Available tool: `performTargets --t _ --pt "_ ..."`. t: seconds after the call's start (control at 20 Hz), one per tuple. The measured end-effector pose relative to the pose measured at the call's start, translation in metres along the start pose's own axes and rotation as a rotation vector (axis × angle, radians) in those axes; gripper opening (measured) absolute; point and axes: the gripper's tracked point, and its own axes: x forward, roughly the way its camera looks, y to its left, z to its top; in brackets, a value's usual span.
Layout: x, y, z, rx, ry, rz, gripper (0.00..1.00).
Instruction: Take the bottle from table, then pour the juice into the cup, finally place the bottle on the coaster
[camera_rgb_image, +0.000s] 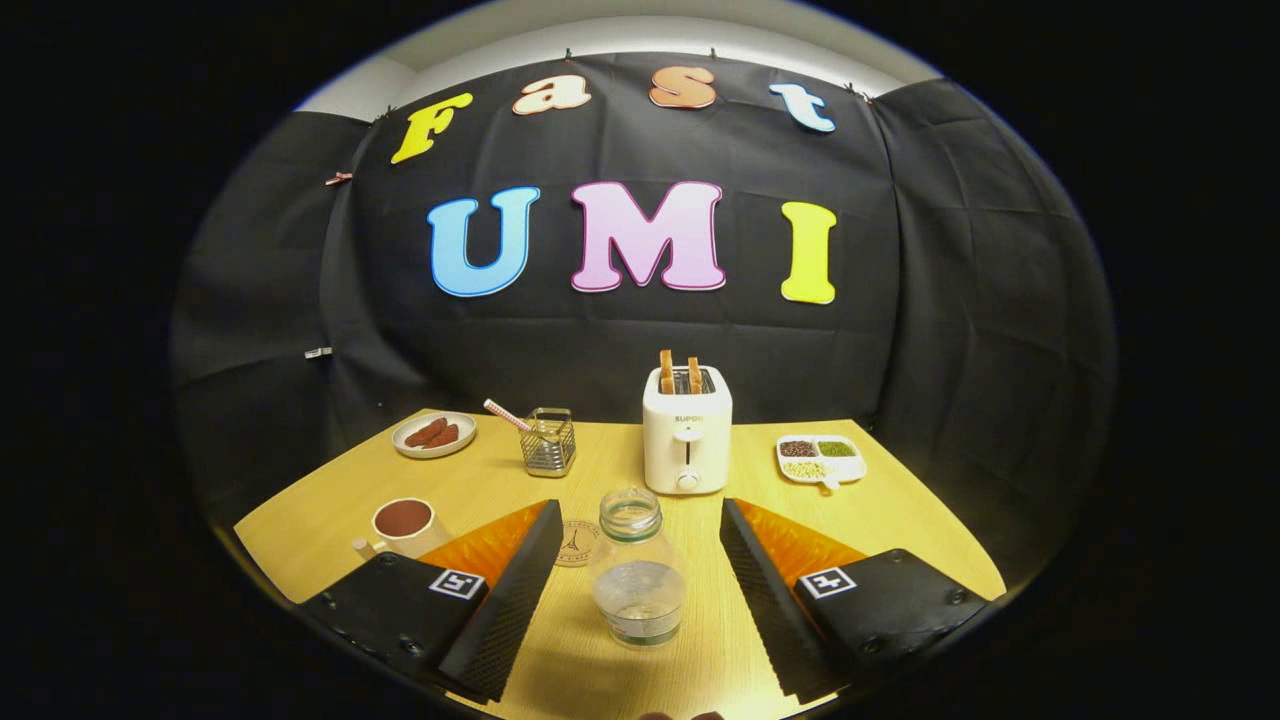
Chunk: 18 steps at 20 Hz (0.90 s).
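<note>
Fingers spread wide, touching nothing; gripper straddles the clear uncapped plastic bottle, which stands upright on the wooden table between them. Looks light, thin-walled, smooth: likely to slip or flex. Grip mid-body, moderate squeeze. White cup with dark contents and round printed coaster sit just behind the left finger.
</note>
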Motion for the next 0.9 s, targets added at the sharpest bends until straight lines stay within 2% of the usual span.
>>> performTargets --t 0.45,0.9 --pt "0.033 -0.004 -0.038 -0.013 0.034 0.024 0.98" --pt "0.036 -0.002 -0.076 -0.041 0.077 0.050 0.98"
